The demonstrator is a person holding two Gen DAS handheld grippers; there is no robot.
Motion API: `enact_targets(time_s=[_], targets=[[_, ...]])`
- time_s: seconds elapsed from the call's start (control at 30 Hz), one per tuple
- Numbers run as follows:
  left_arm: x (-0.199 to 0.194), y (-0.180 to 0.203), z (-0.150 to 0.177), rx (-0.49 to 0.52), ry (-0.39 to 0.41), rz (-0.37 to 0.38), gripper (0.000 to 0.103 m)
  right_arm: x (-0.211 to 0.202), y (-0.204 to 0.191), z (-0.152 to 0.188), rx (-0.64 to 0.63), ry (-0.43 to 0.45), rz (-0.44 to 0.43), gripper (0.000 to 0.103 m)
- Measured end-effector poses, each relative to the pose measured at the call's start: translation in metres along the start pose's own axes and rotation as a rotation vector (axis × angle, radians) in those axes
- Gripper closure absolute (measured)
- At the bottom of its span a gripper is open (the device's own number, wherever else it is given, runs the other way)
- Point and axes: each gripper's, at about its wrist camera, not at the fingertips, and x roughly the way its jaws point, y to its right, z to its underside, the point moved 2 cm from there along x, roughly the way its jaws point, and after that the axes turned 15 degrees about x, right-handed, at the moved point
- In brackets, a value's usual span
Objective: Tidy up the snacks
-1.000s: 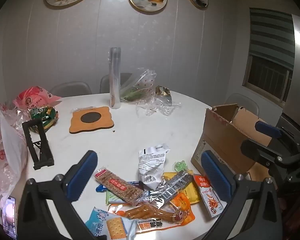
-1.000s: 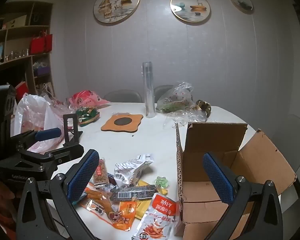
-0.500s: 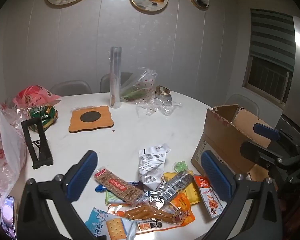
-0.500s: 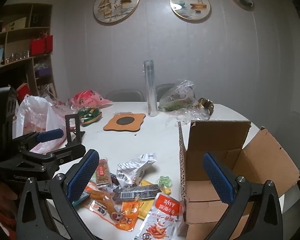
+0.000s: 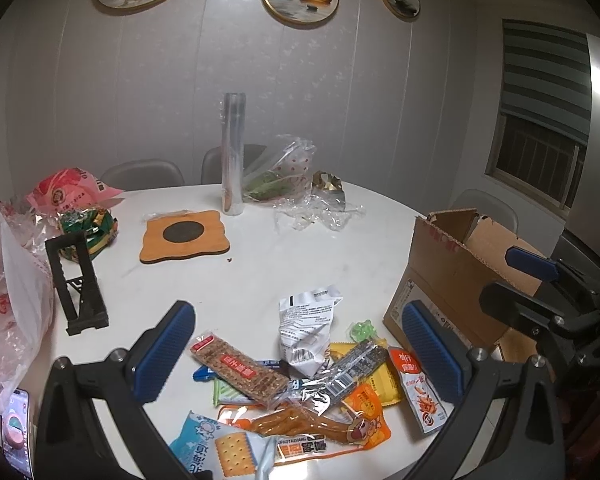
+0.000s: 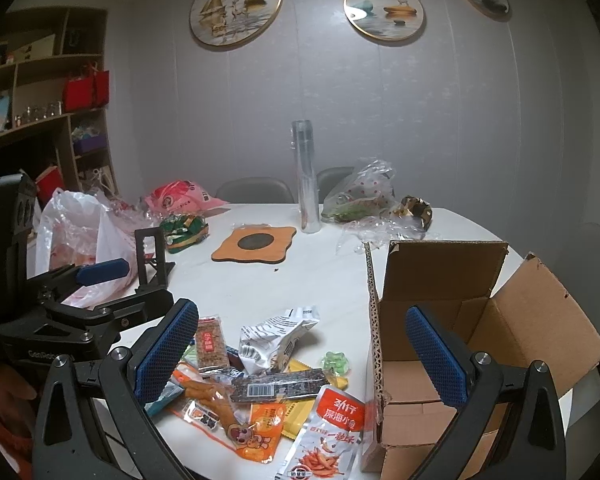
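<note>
The left gripper is wide open and holds nothing. The snacks lie in a pile on the white table, right under and between its blue fingers. The right gripper is wide open and holds nothing too. The snacks sit below its left finger, and the open box stands just beside the pile, behind its right finger.
</note>
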Motion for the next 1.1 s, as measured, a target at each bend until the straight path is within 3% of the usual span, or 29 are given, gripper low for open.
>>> enact_targets(time_s=[1.1], targets=[[-0.006, -0.0022, -0.0008, -0.001, 0.003, -0.001, 0.001, -0.001, 0.0025, 0.0004, 0.011, -0.008, 0.002, 0.0]])
